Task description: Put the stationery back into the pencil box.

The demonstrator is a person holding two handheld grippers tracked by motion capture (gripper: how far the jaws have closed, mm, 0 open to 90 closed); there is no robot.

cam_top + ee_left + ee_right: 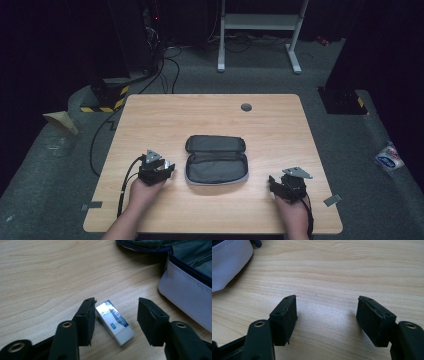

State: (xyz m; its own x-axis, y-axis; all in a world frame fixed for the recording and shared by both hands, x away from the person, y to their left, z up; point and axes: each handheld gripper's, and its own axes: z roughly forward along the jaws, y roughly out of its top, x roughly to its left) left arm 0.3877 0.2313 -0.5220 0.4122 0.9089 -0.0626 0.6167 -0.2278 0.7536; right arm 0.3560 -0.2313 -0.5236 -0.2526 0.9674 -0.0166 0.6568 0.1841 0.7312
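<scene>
At center of the high view, my open pencil case (216,161) lies between both grippers. Low in the left gripper view, my left gripper (116,315) straddles an eraser (114,322), one pad touching, not clamped. Right gripper (327,320) gapes empty over wood.

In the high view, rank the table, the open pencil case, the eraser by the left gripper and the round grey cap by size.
1. table, largest by far.
2. pencil case.
3. Round grey cap and eraser: both tiny here, and the eraser is partly hidden by the left gripper, so I won't rank them.
</scene>
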